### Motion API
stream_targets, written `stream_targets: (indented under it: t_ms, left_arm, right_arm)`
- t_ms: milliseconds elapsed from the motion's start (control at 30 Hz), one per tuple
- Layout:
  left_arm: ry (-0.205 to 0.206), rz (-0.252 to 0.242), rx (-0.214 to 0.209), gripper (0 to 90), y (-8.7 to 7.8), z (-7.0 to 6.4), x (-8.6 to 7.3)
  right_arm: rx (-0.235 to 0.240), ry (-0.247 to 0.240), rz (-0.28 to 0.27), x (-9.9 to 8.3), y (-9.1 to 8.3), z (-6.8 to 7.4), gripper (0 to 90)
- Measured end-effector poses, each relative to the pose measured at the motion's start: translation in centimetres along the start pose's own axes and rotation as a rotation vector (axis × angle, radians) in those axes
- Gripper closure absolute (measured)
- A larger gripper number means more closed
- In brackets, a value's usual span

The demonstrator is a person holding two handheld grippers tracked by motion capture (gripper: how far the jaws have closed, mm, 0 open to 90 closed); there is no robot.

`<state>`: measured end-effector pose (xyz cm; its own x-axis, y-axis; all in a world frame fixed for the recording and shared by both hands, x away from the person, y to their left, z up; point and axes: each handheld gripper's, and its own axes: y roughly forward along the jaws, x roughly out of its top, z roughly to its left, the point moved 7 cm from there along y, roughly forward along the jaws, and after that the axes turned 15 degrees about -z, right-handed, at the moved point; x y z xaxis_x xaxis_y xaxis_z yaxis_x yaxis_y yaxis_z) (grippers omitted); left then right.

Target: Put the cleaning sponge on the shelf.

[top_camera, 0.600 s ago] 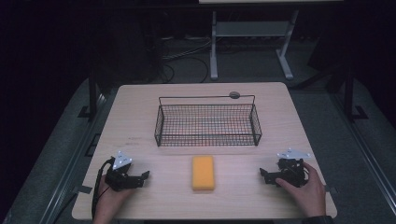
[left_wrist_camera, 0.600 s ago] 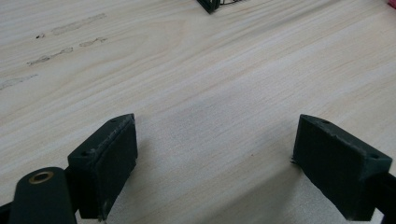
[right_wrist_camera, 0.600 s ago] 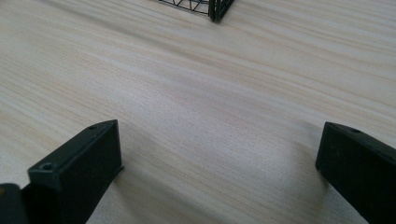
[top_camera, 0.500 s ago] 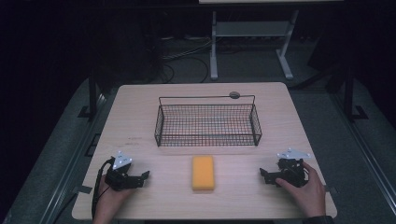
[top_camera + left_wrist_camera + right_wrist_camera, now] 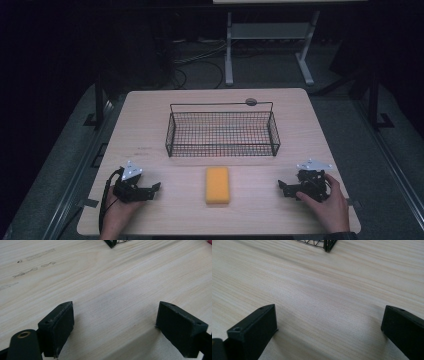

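On table beside sponge [image 5: 217,185], left hand-held gripper [image 5: 155,187] wide open, right hand-held gripper [image 5: 281,187] likewise, both empty

sponges: 1 yellow sponge [image 5: 217,185] | baskets: 1 wire basket [image 5: 222,131] | grippers: 2 | tables: 1 table [image 5: 150,115]

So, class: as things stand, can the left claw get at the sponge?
Probably yes: the left claw is open and points at the sponge, with bare table between them.
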<state>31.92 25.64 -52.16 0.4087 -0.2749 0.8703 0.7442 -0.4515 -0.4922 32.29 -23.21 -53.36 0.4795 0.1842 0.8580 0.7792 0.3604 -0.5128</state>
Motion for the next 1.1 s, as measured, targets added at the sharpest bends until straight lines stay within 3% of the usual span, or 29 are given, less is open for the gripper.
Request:
stream_targets:
  t_ms: [33, 233, 567, 800, 1100]
  left_arm:
    - [0.018, 0.012, 0.006, 14.8, 0.0, -0.2, 0.2]
    - [0.015, 0.005, -0.017, 23.3, -0.5, -1.1, 1.0]
    - [-0.009, 0.017, -0.091, 40.4, -0.5, -2.2, 1.8]
    - [-0.026, 0.036, -0.135, 58.1, -0.3, -2.9, 2.2]
    - [0.004, 0.069, -0.194, 81.0, 0.2, -4.2, 3.0]
  right_arm:
    - [0.000, 0.000, 0.000, 0.0, 0.0, 0.0, 0.0]
    - [0.001, -0.003, -0.001, 0.0, 0.0, 0.0, 0.0]
    - [0.001, -0.001, 0.000, 0.0, 0.0, 0.0, 0.0]
    - [0.001, -0.003, -0.001, 0.0, 0.0, 0.0, 0.0]
    - [0.001, -0.002, -0.001, 0.0, 0.0, 0.0, 0.0]
